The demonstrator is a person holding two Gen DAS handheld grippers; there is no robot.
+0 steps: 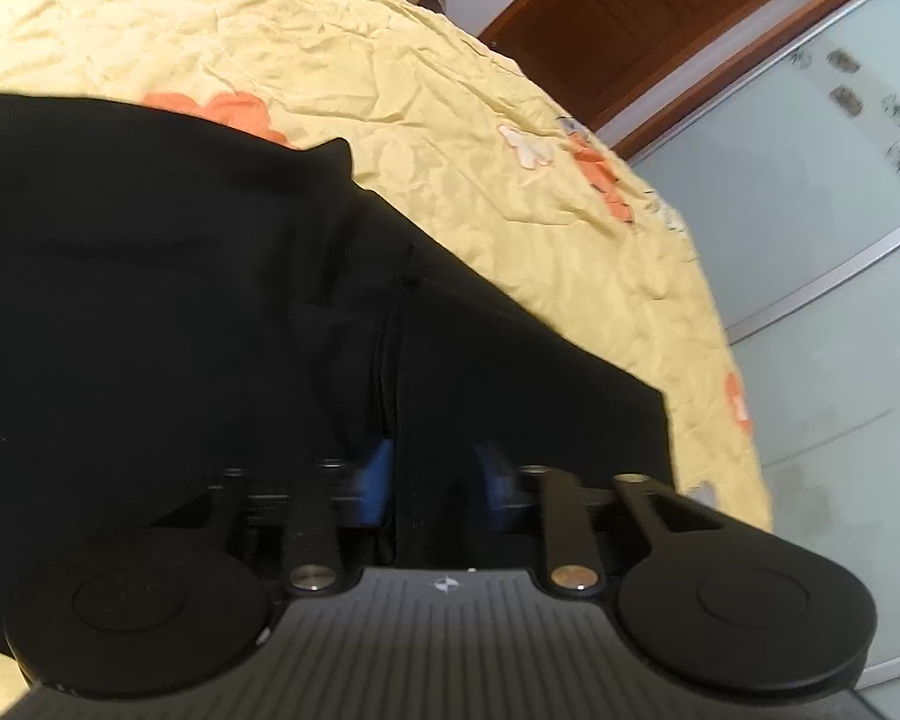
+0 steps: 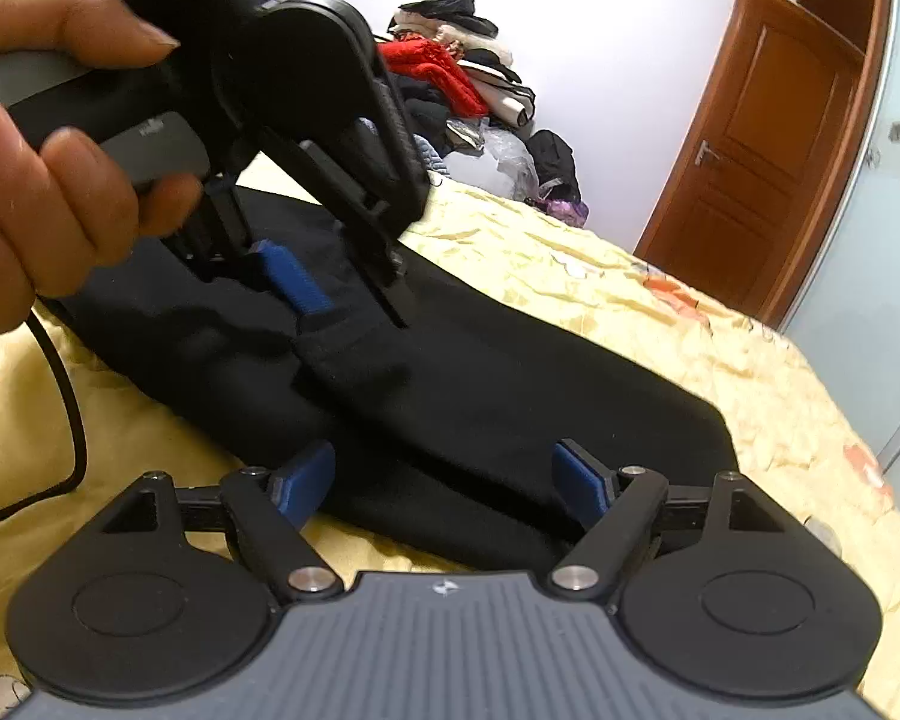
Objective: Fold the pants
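On the yellow bedspread [image 2: 570,276] lies one pair of black pants [image 2: 510,396], with two grippers working over it. From the right wrist view, the left gripper [image 2: 330,294], in a hand [image 2: 42,180], pinches a raised fold of the pants. The right gripper [image 2: 444,480] stands wide, its blue pads [image 2: 303,480] straddling the near pants edge. Bare bedspread runs beyond the far edge toward a wooden door [image 2: 756,162] and a clothes pile [image 2: 462,72].

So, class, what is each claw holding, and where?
The left claw seems to pinch a raised fold of the black pants near the middle. The right claw is open around their edge, holding nothing.
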